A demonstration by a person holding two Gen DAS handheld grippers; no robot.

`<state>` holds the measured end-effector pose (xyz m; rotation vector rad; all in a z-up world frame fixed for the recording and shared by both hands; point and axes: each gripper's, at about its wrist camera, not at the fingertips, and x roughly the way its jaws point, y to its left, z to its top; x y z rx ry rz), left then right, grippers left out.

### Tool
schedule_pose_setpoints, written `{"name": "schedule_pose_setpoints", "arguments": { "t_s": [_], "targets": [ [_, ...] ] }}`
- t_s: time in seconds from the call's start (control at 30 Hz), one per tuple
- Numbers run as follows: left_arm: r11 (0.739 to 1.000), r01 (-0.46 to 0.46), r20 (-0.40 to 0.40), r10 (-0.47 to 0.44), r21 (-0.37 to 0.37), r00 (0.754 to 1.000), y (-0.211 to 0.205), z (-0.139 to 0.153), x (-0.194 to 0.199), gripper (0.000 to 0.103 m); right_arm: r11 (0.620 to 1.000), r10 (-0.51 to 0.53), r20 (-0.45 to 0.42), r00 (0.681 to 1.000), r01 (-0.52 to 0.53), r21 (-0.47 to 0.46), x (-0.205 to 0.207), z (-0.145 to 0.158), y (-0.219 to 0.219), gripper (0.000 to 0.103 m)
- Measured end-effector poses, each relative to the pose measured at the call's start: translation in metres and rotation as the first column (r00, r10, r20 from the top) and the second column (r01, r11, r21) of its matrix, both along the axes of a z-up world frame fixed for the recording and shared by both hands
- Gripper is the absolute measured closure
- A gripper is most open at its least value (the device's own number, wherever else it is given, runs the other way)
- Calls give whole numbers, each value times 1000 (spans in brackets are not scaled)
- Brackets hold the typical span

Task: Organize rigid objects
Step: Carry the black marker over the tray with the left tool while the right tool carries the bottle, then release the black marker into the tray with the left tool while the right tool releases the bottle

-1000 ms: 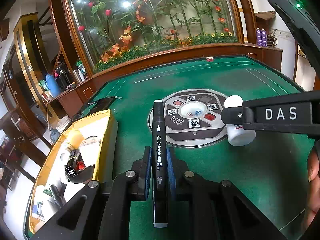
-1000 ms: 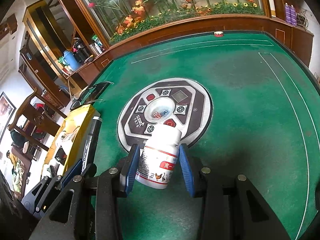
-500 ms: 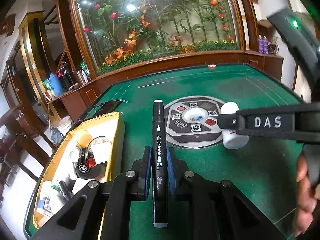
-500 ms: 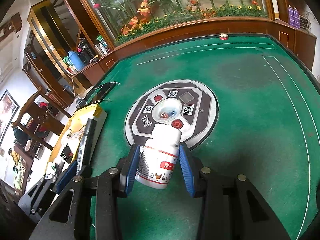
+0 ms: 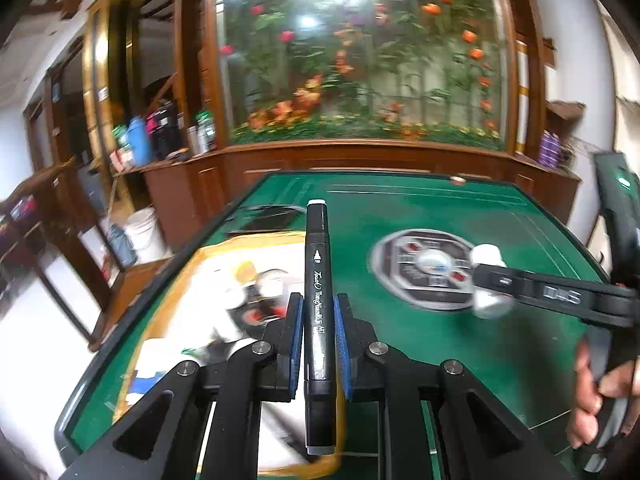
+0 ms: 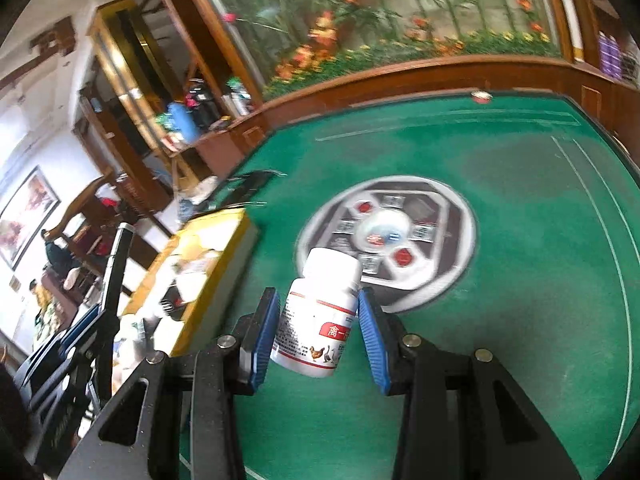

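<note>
My left gripper (image 5: 318,320) is shut on a black marker (image 5: 319,288) that points away from me, raised above the right edge of the yellow box (image 5: 208,256). In the right wrist view the same marker (image 6: 116,272) and left gripper stand over the box (image 6: 224,264) at the left. My right gripper (image 6: 320,320) is shut on a white pill bottle (image 6: 320,312) with a red label, held above the green felt just short of the round centre panel (image 6: 452,216). From the left wrist, that bottle (image 5: 486,280) shows at the right gripper's tip.
The yellow box holds several small items, among them a black case (image 5: 256,312) and white packets. The green table (image 6: 520,340) has a raised dark rim. A small red-and-white piece (image 6: 481,97) lies at the far edge. A hand (image 5: 596,396) grips the right handle.
The left gripper has swung left and risen with the marker, so the yellow box now lies under it. The right gripper with the bottle has shifted slightly left too.
</note>
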<state>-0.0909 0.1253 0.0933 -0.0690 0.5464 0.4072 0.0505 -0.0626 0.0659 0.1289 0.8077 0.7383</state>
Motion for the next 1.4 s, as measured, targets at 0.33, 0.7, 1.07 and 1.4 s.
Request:
{"name": "schedule_pose_setpoints", "arguments": {
  "t_s": [0.33,0.7,1.07,1.4],
  "targets": [
    [982,-165,-34,162,-88,986,76,-23,-42,88,969,244,9,970,-245,23,-69,6,67,64],
    [977,-167,-100,155,-132,983,97,-48,-47,87,946,323,-11,946,-323,-31,-101,-5,129,64],
    [975,-171,-140,151,-143,979,103,-66,-34,87,941,326,-1,946,-324,-93,-106,-17,145,64],
    [966,-144,-174,108,-213,979,116,-72,-25,87,928,349,23,937,-342,-147,-113,-24,158,64]
  ]
}}
